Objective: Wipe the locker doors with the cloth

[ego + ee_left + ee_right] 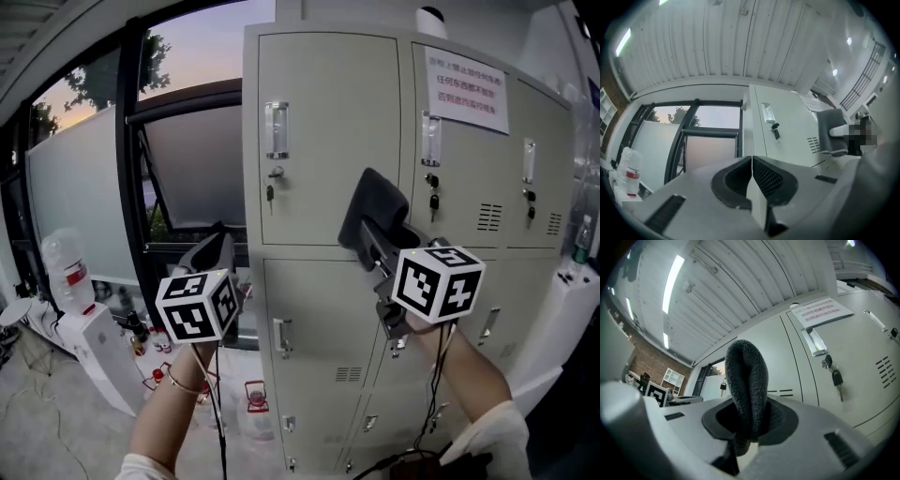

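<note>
Now your right gripper [749,432] clamps the folded dark cloth [746,380], raised before the upper locker doors [328,131]; soft and light, it likely flops unless pinched near its fold. Your left gripper [752,180] hangs closed on nothing.

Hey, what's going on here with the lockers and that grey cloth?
A person stands at a bank of lockers with tongs in each hand. The right tongs are shut on a dark grey cloth, raised in front of an upper door; whether it touches can't be told. The left tongs are shut and empty, held lower.
</note>
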Action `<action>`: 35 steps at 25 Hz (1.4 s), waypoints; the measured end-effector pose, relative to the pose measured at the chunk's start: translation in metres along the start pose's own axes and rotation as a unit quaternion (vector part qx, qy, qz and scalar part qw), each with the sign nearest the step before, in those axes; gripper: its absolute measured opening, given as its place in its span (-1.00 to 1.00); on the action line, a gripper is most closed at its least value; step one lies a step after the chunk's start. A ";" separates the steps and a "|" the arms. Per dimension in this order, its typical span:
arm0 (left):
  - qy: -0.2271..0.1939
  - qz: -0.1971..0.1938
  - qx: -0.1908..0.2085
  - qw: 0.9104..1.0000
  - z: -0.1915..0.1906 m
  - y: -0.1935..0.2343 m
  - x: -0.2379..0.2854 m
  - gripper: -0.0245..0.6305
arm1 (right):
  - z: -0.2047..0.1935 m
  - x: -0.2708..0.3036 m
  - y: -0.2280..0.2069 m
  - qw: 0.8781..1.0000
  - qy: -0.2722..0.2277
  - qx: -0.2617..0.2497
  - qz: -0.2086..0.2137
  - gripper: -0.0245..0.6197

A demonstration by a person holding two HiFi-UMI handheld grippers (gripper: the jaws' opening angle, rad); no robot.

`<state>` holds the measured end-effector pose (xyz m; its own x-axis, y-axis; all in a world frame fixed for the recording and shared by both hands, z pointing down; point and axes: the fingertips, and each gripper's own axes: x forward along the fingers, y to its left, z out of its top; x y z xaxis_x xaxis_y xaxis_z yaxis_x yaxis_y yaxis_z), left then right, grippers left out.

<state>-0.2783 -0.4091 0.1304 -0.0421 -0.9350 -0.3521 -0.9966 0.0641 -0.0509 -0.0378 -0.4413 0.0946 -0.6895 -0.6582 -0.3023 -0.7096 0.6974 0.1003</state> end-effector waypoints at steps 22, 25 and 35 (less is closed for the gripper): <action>-0.064 -0.007 0.054 0.996 0.143 0.014 0.052 -0.89 | 0.168 0.131 0.062 0.995 0.048 -0.062 0.061 -0.70; -0.074 -0.013 0.053 0.996 0.159 0.013 0.054 -0.89 | 0.186 0.146 0.072 0.995 0.048 -0.065 0.065 -0.71; -0.070 -0.019 0.052 0.996 0.160 0.022 0.053 -0.89 | 0.205 0.194 0.079 0.994 0.066 -0.057 0.059 -0.71</action>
<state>-0.2916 -0.4016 -0.0394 0.0131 -0.8805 -0.4738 -0.9843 0.0721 -0.1610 -0.1980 -0.4553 -0.1505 -0.7766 -0.6103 -0.1562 -0.6293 0.7401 0.2371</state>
